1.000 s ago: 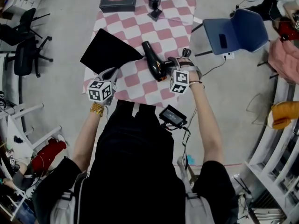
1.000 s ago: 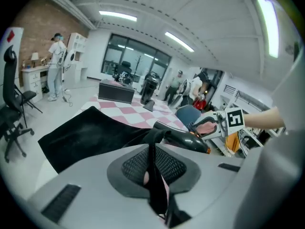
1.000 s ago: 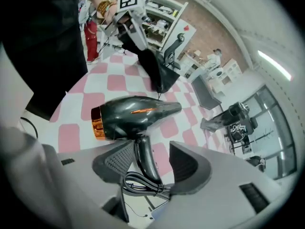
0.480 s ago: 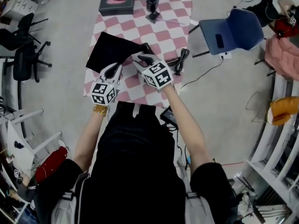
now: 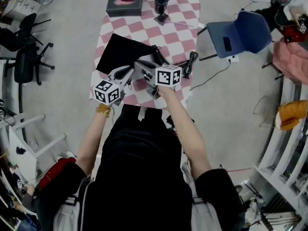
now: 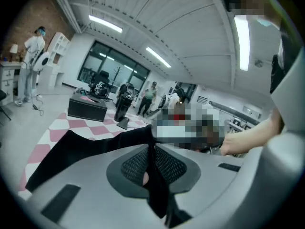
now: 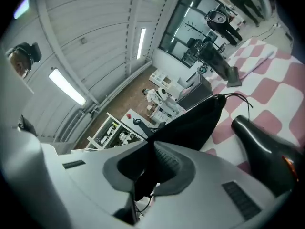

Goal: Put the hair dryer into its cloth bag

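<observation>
The black cloth bag (image 5: 122, 53) lies on the pink-checked table (image 5: 179, 32), its near edge lifted. My left gripper (image 5: 126, 72) is shut on that edge, and black cloth fills its jaws in the left gripper view (image 6: 151, 147). My right gripper (image 5: 138, 65) has just been closing on the same edge beside it. In the right gripper view (image 7: 151, 149) the cloth is pinched between the pads, and the bag (image 7: 196, 122) hangs beyond. The black hair dryer (image 7: 261, 152) lies on the table just right of the bag. The right gripper largely hides the hair dryer (image 5: 159, 56) in the head view.
The dryer's coiled cord (image 5: 190, 60) lies at the table's right side. A black tissue box (image 5: 124, 5) and a black stand (image 5: 162, 3) sit at the far end. A blue chair (image 5: 240, 32) stands to the right, black office chairs (image 5: 24, 47) to the left.
My right gripper left the hair dryer's side, swung left to the bag's edge, rolled over and closed on the cloth. The left gripper rose a little with the bag's edge.
</observation>
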Motion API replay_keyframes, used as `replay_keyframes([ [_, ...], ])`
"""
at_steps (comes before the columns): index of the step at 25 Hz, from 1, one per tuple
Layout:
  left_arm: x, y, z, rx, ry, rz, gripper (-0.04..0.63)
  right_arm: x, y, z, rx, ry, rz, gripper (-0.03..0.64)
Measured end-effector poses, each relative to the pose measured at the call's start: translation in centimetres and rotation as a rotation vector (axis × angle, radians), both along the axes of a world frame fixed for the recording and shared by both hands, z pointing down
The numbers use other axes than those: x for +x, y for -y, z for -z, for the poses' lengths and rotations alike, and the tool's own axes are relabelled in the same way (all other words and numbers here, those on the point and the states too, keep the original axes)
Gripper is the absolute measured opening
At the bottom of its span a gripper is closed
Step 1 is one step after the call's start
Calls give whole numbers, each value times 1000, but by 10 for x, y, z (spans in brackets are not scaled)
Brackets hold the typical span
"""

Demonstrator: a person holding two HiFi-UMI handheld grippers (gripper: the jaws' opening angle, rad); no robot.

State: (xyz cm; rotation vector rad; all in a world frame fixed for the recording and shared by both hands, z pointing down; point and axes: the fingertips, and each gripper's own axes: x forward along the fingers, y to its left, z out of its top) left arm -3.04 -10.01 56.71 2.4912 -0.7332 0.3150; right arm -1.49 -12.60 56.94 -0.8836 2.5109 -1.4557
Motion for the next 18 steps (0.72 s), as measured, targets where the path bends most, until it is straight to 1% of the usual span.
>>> replay_keyframes([
  [2, 2, -4, 0, -27, -13, -67, 51, 0, -1, 2, 2, 16, -7, 44],
  [4, 4, -5, 0, -28, -6, -105, 49, -1, -2, 2, 7, 20, -6, 43],
  [9, 3, -6, -1, 4, 49, -152, 51, 3, -4, -5, 15, -30, -8, 23],
  [12, 1, -9, 4, 48, 107, -210, 83, 7, -7, -10, 12, -61, -5, 21],
  [14, -2, -7, 11, 71, 127, -214, 109, 12, -7, -16, 17, -92, -8, 20],
  [15, -5, -4, 14, 71, 128, -202, 110, 13, -8, -17, 27, -103, -4, 20],
  [18, -3, 9, 14, 38, 119, -178, 110, 10, -14, -14, 80, -135, 52, 20],
])
